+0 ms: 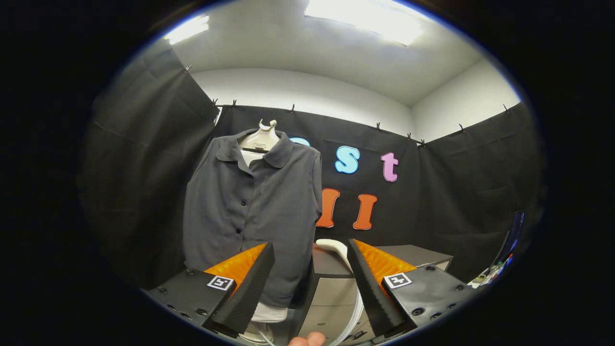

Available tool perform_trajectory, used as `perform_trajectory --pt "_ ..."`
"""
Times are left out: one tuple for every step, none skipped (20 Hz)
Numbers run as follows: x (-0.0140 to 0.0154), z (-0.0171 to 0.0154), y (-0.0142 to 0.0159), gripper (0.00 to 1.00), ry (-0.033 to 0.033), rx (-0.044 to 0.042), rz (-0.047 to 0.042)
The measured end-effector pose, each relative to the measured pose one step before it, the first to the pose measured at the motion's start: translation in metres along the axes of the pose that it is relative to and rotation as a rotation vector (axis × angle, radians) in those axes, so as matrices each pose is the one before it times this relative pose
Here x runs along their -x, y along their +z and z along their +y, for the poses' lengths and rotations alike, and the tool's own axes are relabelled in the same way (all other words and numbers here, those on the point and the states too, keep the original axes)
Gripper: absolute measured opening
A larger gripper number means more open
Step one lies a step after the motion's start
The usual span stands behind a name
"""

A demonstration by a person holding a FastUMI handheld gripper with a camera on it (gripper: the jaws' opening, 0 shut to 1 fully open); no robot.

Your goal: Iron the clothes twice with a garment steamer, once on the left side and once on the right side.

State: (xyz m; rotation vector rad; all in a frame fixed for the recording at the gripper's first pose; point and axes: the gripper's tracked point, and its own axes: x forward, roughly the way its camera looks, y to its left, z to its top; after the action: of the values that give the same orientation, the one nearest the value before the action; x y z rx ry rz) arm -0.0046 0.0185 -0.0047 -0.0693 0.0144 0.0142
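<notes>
- Evidently, the pickup step is in hand: the gripper point(311, 259) is held with its fingers spread apart and nothing is clasped between them.
- A white curved part, judged to be the garment steamer's handle point(336, 248), is seen in the gap between the fingertips, close to the right one, atop a grey cabinet point(331, 288); whether it is touched by either finger cannot be told.
- The dark grey button-up shirt point(250, 211) is hung on a pale mannequin form point(262, 137) beyond the left finger, beside the cabinet, and neither side is judged to have been ironed yet.
- A fingertip of a person point(307, 340) is seen below the fingers.
- Next, the fingers would need to be brought around the handle and closed firmly before the left-side pass is begun.
</notes>
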Motion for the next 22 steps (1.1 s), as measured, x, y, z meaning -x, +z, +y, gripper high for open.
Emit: perform_trajectory --pt "-0.00103 0.00037 -0.00106 0.97 -0.00103 -0.00078 0.00045" --pt "-0.00121 0.00069 -0.00012 0.97 0.00092 0.00046 -0.00309" --pt "-0.00093 0.00070 0.00014 0.97 0.00241 0.00112 -0.00154" --pt "-0.00241 0.00007 -0.00109 0.97 -0.00043 0.00068 0.00073" --pt "-0.00360 -0.00111 -0.00151 0.97 -0.00286 -0.00035 0.00496" --pt "-0.00151 -0.00327 -0.00248 0.97 -0.01459 -0.00754 0.00565" --pt "-0.00254 -0.00388 -0.00204 0.97 -0.01284 -0.00541 0.00514" --pt "-0.00256 -0.00146 -0.00331 0.98 -0.00324 -0.00104 0.00737" --pt "-0.00452 -0.00138 -0.00111 0.98 -0.00245 -0.00010 0.00611" --pt "-0.00326 -0.00255 -0.00179 0.97 -0.00307 0.00108 0.00473" --pt "-0.00446 -0.00383 0.00089 0.97 -0.00676 0.00346 0.00330" --pt "-0.00358 -0.00483 0.00174 0.97 -0.01033 0.00694 0.00057" --pt "-0.00523 -0.00515 0.00187 0.97 -0.01374 0.01020 0.00170" --pt "-0.00559 -0.00640 0.00197 0.97 -0.01765 0.01375 0.00268" --pt "-0.00681 -0.00722 0.00178 0.97 -0.02234 0.01361 0.00535" --pt "-0.00711 -0.00865 0.00219 0.97 -0.02522 0.00877 0.00441" --pt "-0.00944 -0.00805 0.00300 0.98 -0.02622 0.00399 0.00646" --pt "-0.00907 -0.01037 0.00184 0.97 -0.03268 0.00517 0.00599" --pt "-0.01238 -0.01078 0.00115 0.97 -0.03482 0.00652 0.00828" --pt "-0.01168 -0.00977 0.00010 0.97 -0.03075 0.01029 0.01125" --pt "-0.01378 -0.00896 0.00025 0.97 -0.02813 0.01077 0.01025" --pt "-0.01358 -0.00940 -0.00091 0.97 -0.02644 0.01018 0.01448"
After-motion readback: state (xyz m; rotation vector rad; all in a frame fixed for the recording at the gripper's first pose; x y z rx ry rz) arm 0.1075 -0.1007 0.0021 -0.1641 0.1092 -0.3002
